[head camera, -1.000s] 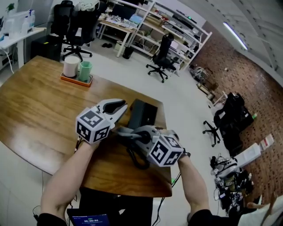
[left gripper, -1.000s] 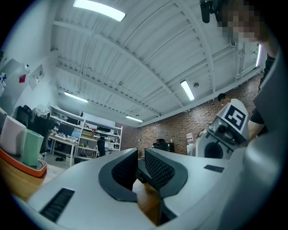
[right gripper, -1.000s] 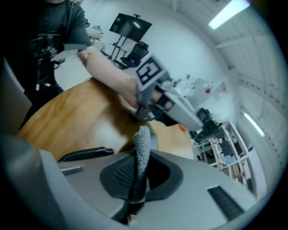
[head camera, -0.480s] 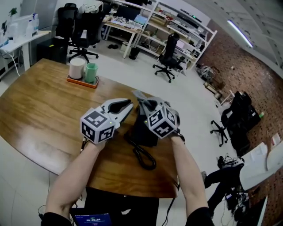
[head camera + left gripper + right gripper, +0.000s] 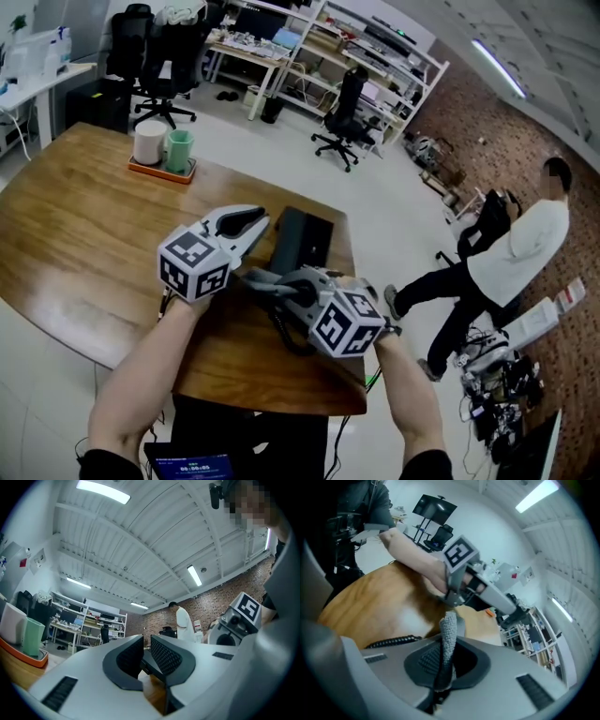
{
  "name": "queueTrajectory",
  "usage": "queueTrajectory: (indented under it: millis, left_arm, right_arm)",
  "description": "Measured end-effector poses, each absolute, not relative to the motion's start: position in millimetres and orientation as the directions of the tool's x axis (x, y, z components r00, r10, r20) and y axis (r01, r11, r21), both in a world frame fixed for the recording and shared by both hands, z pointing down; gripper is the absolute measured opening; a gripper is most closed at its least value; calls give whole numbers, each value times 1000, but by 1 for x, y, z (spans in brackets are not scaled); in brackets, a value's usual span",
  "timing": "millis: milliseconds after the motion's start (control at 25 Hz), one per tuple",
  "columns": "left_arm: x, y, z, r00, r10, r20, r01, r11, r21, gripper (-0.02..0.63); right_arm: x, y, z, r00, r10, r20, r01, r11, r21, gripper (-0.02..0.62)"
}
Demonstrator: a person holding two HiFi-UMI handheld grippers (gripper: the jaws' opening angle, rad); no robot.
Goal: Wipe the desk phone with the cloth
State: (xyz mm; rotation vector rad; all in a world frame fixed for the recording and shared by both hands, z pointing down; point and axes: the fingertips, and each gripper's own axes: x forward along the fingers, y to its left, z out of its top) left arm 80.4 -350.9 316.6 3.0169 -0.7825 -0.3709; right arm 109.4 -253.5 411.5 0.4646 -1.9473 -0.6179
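Note:
The black desk phone point(image 5: 305, 239) sits near the wooden table's right edge, and its coiled cord point(image 5: 292, 342) loops toward me. My left gripper point(image 5: 262, 220) rests at the phone's left side. In the left gripper view its jaws point(image 5: 146, 646) stand almost together, with a dark edge of the phone point(image 5: 146, 663) in the narrow gap. My right gripper point(image 5: 258, 278) points left in front of the phone, shut on a grey cloth point(image 5: 265, 279). In the right gripper view the cloth point(image 5: 450, 630) sticks up from between the pads, and the cord point(image 5: 391, 641) lies just beyond.
An orange tray point(image 5: 161, 171) with a white cup point(image 5: 150, 142) and a green cup point(image 5: 179, 150) stands at the table's far side. The table's near edge point(image 5: 272, 398) is close below my hands. A person in a white shirt point(image 5: 516, 253) walks on the floor at right. Office chairs point(image 5: 342, 117) stand beyond.
My right gripper with the cloth has come back from over the phone to its near left side. The left gripper has stayed put. A person has walked into view at right.

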Motion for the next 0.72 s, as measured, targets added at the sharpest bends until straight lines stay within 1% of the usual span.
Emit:
queueTrajectory:
  millis: [80,160,200,280,360,520,600,720]
  left_arm:
    - [80,-352,318,847,-480,-228,-480,-875,61,34]
    - [78,-352,318,846,-481,-231,-481,-875,60,34]
    - [78,-351,318,846,-480,-233,-481,-875,58,34]
    - [79,-349,317,847,-475,-237,-478,-877,49,34]
    - [81,-346,315,851,-469,-236,-475,-879,36,34]
    - [83,-345,311,852,-468,-234,-475,-880,30,34]
    - [85,-344,310,854,-465,-234,-472,-881,31,34]
    - [85,-343,309,857,-461,-230,-469,-883,21,34]
  right_arm:
    - [125,-289,379,-420,-669,613,-182,724,665,23]
    - [146,-337,343,-362,-796,485,-344,597,725,25]
    - [156,-358,331,-324,-841,434,-409,538,737,25]
    - [169,-389,322,-266,-884,385,-486,468,738,25]
    - [175,-411,327,-223,-894,387,-501,446,742,25]
    - [177,-416,346,-184,-879,440,-444,474,760,23]
    - [177,-399,356,-198,-858,473,-411,511,755,23]
    - [158,-351,376,-275,-788,551,-311,615,724,23]
